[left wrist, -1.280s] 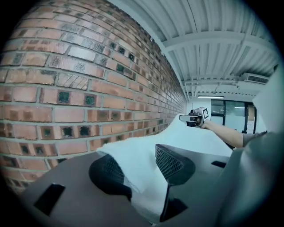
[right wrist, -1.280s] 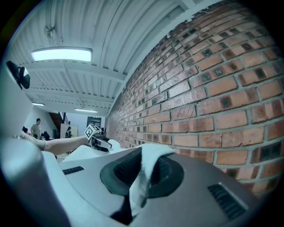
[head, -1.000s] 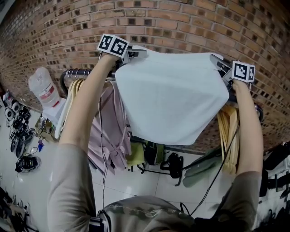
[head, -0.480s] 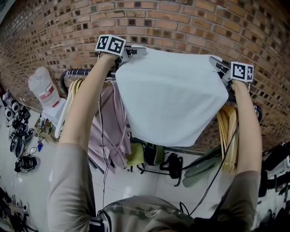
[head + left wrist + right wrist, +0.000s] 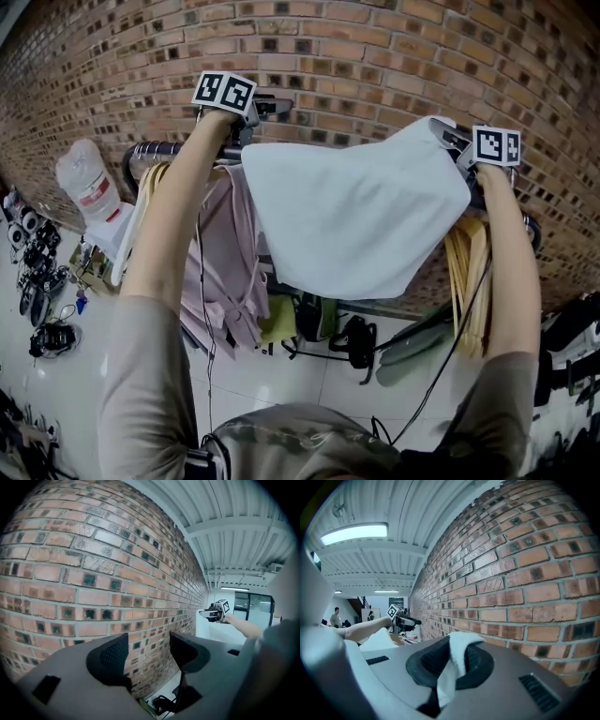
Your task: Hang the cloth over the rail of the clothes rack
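- Red brick wall [image 5: 375, 56] right across the back.
- Pale pink fabric garment [image 5: 225, 272] hanging left of centre.
- Light wooden hangers [image 5: 469, 281] bunched at the right.
- Clear plastic bottle with a red label [image 5: 89, 187] far left.
- Black bag [image 5: 356, 342] down on the white tiled floor [image 5: 281, 384].

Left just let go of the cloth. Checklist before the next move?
1. The left gripper is free of the cloth: ok. Its fingers have just been opening and nothing is between them.
2. The right gripper holds the cloth: ok, shut on a corner.
3. The released corner rests on the rail: cannot tell, because the cloth hides the rail there.
4. The cloth is draped over the rail's far side: cannot tell. Most of what shows hangs on the near side.
5. The cloth is clear of the pink garment and the hangers: cannot tell. It overlaps both in the head view.
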`<state>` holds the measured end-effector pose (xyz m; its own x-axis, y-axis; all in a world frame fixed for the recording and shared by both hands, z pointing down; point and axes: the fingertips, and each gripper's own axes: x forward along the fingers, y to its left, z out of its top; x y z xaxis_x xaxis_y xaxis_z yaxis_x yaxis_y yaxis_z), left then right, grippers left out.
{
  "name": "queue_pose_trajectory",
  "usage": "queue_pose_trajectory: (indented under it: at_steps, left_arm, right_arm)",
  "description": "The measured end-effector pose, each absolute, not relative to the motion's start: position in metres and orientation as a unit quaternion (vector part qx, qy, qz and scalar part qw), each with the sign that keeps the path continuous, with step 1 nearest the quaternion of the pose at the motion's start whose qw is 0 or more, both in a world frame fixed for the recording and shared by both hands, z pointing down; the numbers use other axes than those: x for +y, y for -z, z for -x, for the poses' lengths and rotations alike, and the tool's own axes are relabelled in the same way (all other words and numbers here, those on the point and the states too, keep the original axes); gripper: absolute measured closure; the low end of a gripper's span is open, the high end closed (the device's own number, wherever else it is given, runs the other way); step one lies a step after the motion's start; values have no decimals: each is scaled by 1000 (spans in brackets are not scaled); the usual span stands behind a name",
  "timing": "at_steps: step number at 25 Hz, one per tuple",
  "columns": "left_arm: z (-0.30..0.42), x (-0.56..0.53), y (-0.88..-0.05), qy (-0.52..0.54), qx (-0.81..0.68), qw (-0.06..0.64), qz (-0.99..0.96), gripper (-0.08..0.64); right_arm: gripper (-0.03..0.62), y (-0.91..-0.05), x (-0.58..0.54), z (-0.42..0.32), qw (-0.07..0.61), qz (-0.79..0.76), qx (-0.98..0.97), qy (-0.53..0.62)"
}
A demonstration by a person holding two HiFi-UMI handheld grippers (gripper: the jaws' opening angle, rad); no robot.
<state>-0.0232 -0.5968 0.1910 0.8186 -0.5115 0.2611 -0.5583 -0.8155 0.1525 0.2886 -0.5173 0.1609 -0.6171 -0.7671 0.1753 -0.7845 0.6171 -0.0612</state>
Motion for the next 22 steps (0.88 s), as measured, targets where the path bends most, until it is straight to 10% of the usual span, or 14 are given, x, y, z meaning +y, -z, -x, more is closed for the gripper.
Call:
queue_pose_trajectory:
  at_steps: [22]
  left_arm:
    - [35,-438,-33,114,-127,-87,-982,290]
  right_arm:
    - [571,-170,-516,-281,86,-417,-902,-80]
